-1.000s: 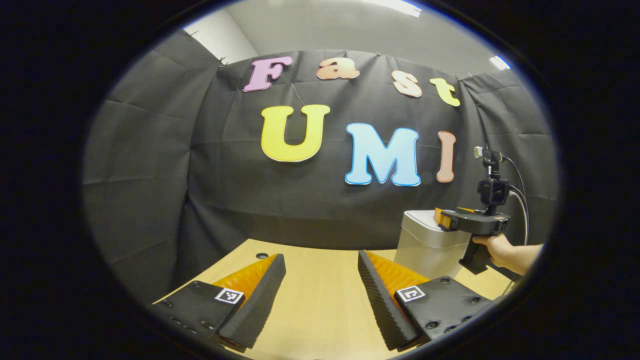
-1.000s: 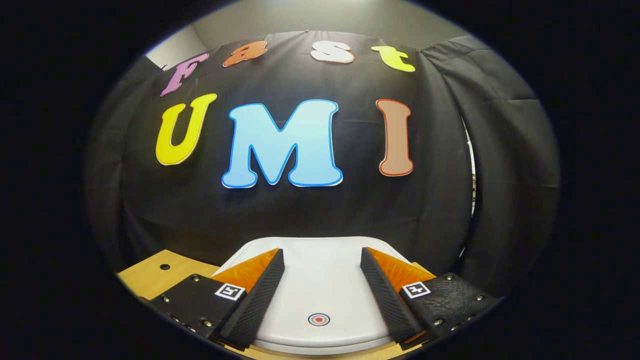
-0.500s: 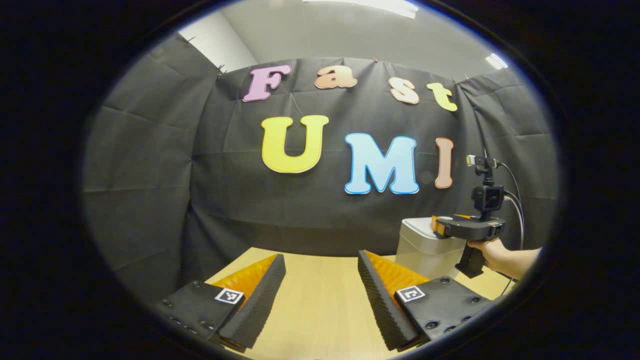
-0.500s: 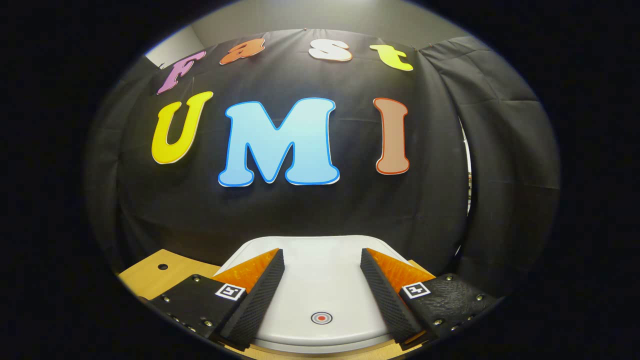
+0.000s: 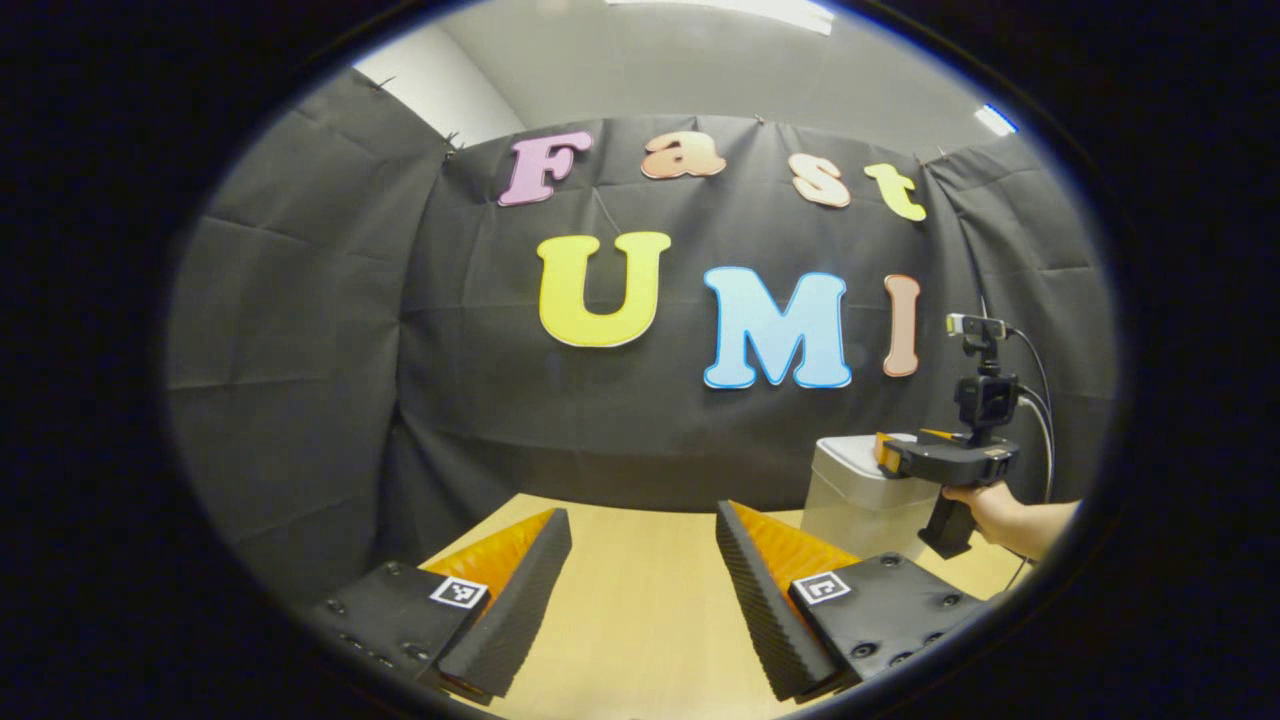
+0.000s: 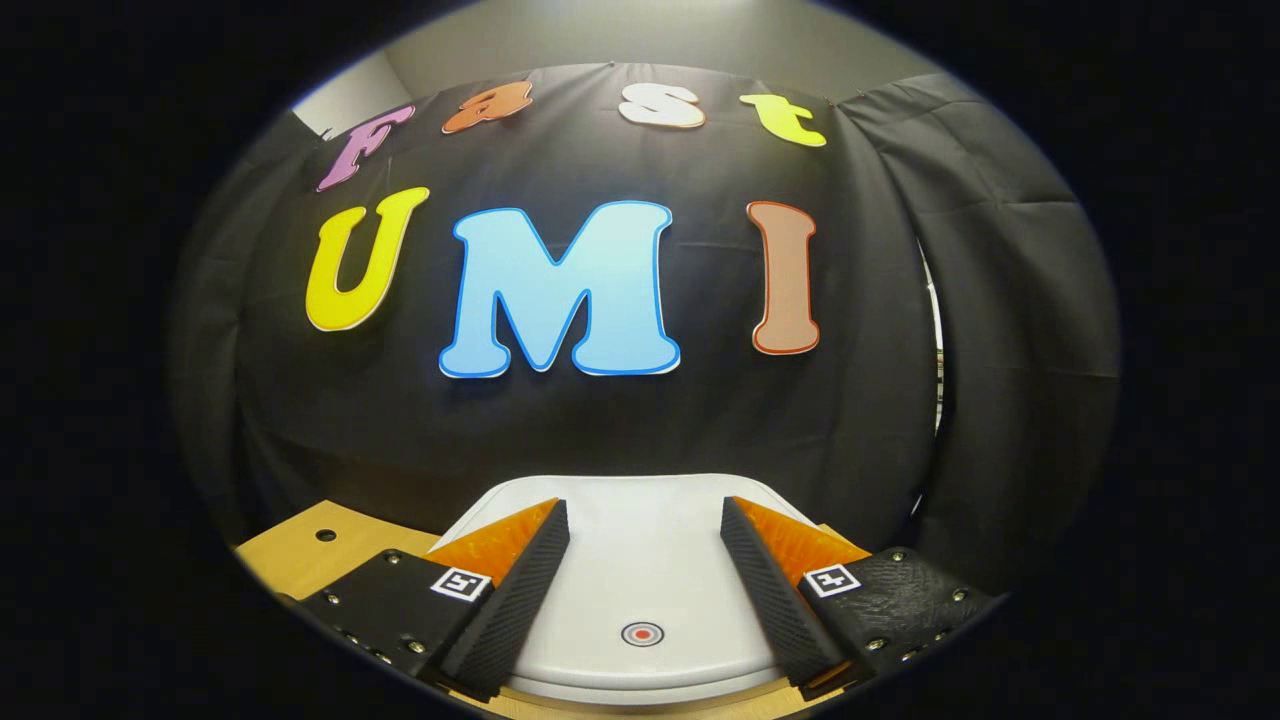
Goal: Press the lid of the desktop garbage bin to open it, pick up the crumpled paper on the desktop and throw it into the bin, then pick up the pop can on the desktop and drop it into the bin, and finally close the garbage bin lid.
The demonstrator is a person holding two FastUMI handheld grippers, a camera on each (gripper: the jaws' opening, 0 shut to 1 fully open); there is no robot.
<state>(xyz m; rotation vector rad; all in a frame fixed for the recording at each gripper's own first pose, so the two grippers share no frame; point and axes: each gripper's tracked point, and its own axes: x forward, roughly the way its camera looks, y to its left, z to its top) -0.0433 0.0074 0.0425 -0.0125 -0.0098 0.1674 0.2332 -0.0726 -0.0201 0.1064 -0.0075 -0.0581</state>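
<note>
You're in a booth walled with creased black cloth [image 5: 300,330], pinned along its top edge. Pale ceiling [image 5: 700,60] above it, with bright light strips [image 5: 995,118]. Light wood surface [image 5: 640,600] below, a small round hole [image 6: 325,534] near its far edge.

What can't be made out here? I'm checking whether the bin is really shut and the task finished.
- Inside of the bin: hidden by its lid in the right gripper view, so its contents cannot be told.
- Contact between right gripper and the lid: cannot be told in either view.
- Lid seam: too small in the left gripper view, partly behind the far gripper.
- Near tabletop: cut off by the left gripper.
</note>
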